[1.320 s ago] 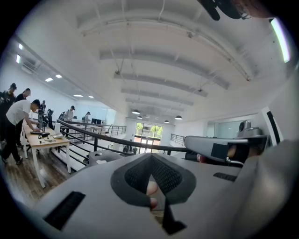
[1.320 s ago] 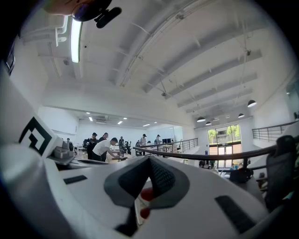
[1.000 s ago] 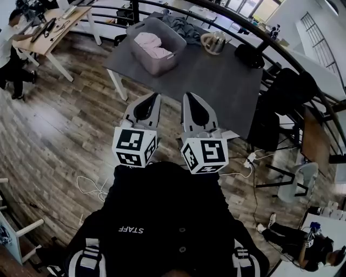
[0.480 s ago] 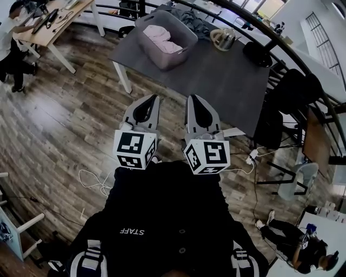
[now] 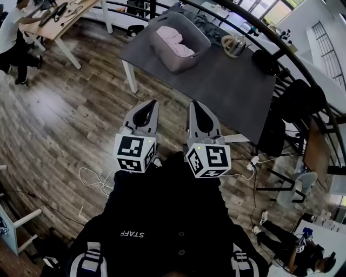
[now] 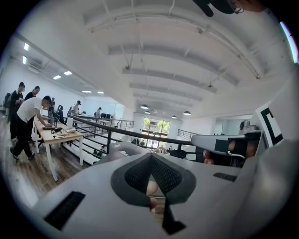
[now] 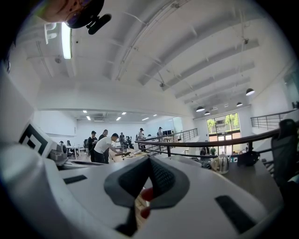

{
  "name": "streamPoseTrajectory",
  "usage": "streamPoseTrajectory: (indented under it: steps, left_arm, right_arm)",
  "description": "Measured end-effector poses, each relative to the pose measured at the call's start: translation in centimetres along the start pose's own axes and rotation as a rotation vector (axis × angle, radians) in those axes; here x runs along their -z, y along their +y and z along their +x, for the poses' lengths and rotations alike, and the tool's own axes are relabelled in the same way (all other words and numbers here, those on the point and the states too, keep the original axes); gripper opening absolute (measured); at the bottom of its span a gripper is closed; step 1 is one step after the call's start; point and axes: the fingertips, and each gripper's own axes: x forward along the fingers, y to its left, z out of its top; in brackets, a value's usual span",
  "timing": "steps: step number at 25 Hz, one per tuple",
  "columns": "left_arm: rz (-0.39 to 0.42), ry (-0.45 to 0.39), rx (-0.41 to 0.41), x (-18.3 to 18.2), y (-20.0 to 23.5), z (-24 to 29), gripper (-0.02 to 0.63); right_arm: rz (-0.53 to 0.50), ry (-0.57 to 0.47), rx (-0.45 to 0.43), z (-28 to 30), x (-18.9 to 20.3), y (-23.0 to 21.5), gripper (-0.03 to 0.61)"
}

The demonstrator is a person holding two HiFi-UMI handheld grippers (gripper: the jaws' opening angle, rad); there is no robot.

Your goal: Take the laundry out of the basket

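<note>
Two grippers are all we hold out ahead of us, side by side over the wooden floor [image 5: 65, 119] and well short of the table [image 5: 227, 86]. The left gripper [image 5: 153, 103] has its fingers pressed together at the tips. Its own view shows the same, with the two dark pads meeting at a point and nothing caught between them [image 6: 150, 155]. The right gripper [image 5: 193, 104] is closed the same way and just as empty, its tips touching in the right gripper view [image 7: 149, 158]. Each carries its marker cube at the near end, the left cube [image 5: 135, 153] and the right cube [image 5: 208, 159], both close against our dark top.

Farther off stands the dark grey table, with the grey basket [image 5: 174, 62] near its far-left corner. The laundry [image 5: 174, 39], a pale pink bundle, lies inside the basket and neither gripper touches it. To the right of the basket on the same table we see a rounded metallic vessel [image 5: 233, 44], and beyond the basket a heap of dark cloth [image 5: 203, 21]. A black railing [image 5: 303, 59] curves past the table's far and right sides. At the far left a person [image 5: 13, 32] leans over a light wooden desk [image 5: 59, 16]. A white cable [image 5: 94, 181] loops on the floor to our near left.
</note>
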Motion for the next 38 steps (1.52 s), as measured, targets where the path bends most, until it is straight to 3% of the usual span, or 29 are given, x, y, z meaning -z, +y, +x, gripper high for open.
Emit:
streamPoseTrajectory:
  steps: [12, 31, 38]
  left_arm:
    - [-0.04, 0.024, -0.035, 0.8, 2.2, 4.6, 0.0]
    - [-0.017, 0.017, -0.139, -6.4, 8.6, 27.1, 0.0]
    - [-0.016, 0.025, -0.176, -7.5, 10.4, 32.7, 0.0]
  right_arm:
    - [0.03, 0.015, -0.007, 5.2, 0.6, -3.7, 0.014]
    - [0.084, 0.038, -0.062, 25.5, -3.1, -18.1, 0.014]
    - [0.105, 0.07, -0.077, 31.0, -2.9, -21.8, 0.014]
